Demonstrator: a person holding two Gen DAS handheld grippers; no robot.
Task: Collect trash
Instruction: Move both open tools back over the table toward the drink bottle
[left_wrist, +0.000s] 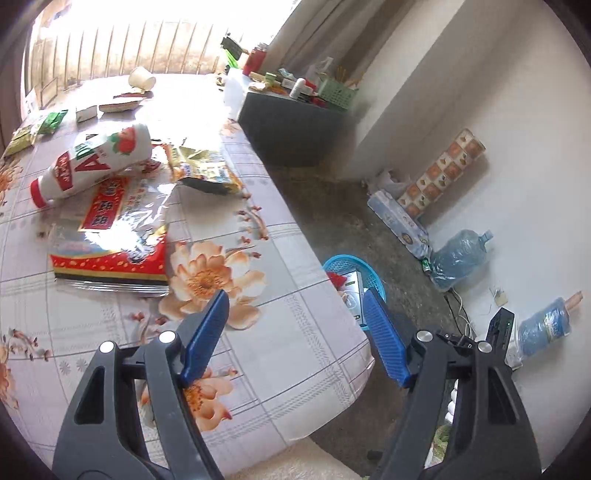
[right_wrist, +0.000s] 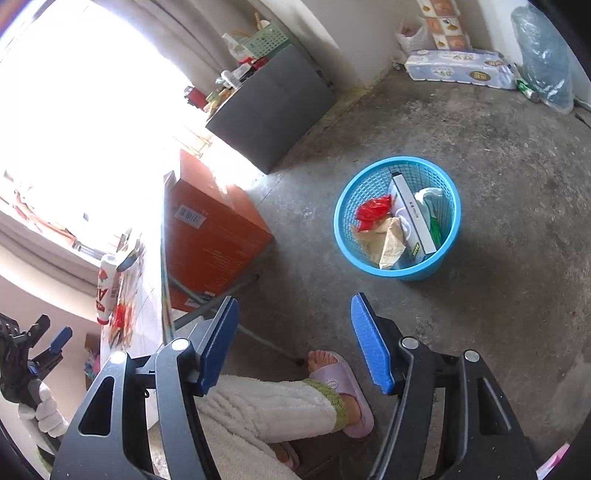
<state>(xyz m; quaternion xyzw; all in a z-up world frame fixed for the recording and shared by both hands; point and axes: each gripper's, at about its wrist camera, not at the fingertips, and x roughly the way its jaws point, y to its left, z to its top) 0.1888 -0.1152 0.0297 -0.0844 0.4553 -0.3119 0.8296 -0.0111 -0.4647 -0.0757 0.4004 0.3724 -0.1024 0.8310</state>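
I see a white bottle (left_wrist: 92, 162) w/ red cap lying on its side on the surface, across a red foil wrapper (left_wrist: 110, 236); gold wrapper (left_wrist: 203, 170) just right. Blue basket (right_wrist: 397, 218) on the floor, part-filled w/ trash.

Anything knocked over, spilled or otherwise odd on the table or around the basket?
Yes. A white bottle with a red cap lies on its side across the snack wrappers, and a paper cup is tipped over at the table's far end. The blue basket stands upright on the floor; nothing has spilled around it.
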